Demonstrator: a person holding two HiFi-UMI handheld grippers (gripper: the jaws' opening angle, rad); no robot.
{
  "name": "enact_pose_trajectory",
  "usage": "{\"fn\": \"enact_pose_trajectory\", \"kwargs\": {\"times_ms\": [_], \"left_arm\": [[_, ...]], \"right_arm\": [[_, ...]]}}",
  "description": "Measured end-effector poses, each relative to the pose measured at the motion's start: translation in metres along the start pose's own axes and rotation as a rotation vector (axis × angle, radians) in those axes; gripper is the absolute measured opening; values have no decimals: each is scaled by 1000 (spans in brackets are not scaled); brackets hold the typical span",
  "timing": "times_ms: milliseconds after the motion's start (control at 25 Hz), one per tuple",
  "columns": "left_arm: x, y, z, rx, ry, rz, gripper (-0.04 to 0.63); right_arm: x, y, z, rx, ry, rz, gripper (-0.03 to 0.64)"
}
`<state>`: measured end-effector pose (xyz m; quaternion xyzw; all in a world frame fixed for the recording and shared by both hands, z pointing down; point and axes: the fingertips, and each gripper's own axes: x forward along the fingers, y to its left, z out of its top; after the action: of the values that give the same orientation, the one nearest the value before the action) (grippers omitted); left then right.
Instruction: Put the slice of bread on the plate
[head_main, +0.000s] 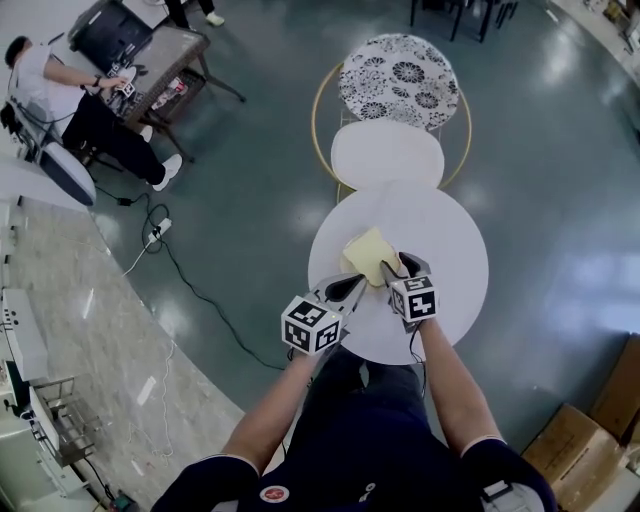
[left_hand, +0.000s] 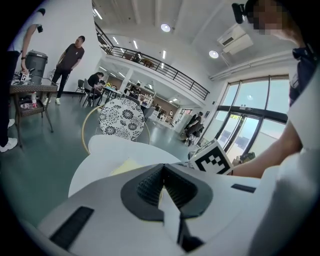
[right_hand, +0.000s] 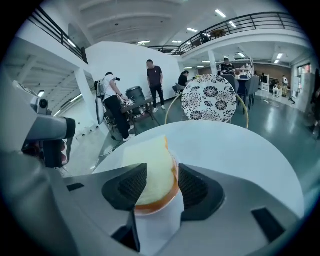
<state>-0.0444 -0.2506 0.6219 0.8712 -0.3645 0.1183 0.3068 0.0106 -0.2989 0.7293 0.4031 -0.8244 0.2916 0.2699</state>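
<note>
A pale yellow slice of bread (head_main: 366, 254) with an orange-brown crust lies on the round white table (head_main: 450, 300). No separate plate stands out against the white top. My right gripper (head_main: 398, 268) sits at the slice's near edge. In the right gripper view the bread (right_hand: 152, 170) lies between the jaws of this gripper (right_hand: 157, 186), and a gap shows at the right pad, so it is open. My left gripper (head_main: 350, 286) hovers just left of the slice, shut and empty (left_hand: 163, 172). The slice (left_hand: 125, 166) shows ahead of it to the left.
A chair with a white seat (head_main: 387, 155) and a flower-patterned back (head_main: 398, 80) stands beyond the table. A cable and a power strip (head_main: 158, 230) lie on the floor to the left. A seated person (head_main: 70, 100) is by a brown table at the far left.
</note>
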Motion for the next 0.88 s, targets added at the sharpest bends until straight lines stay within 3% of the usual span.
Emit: {"fn": "enact_pose_trajectory", "kwargs": {"times_ms": [320,600,880], "left_arm": [[4,2,10,3,-32,17,6],[-6,-10,32,30,-68,1,6],[-19,-36,73,81,-133,-42,6]], "right_arm": [[-5,-7,9,15,-26,21,176],[-48,9,47,26,-143,96,173],[-105,18,99,14,-306,82,48]]}}
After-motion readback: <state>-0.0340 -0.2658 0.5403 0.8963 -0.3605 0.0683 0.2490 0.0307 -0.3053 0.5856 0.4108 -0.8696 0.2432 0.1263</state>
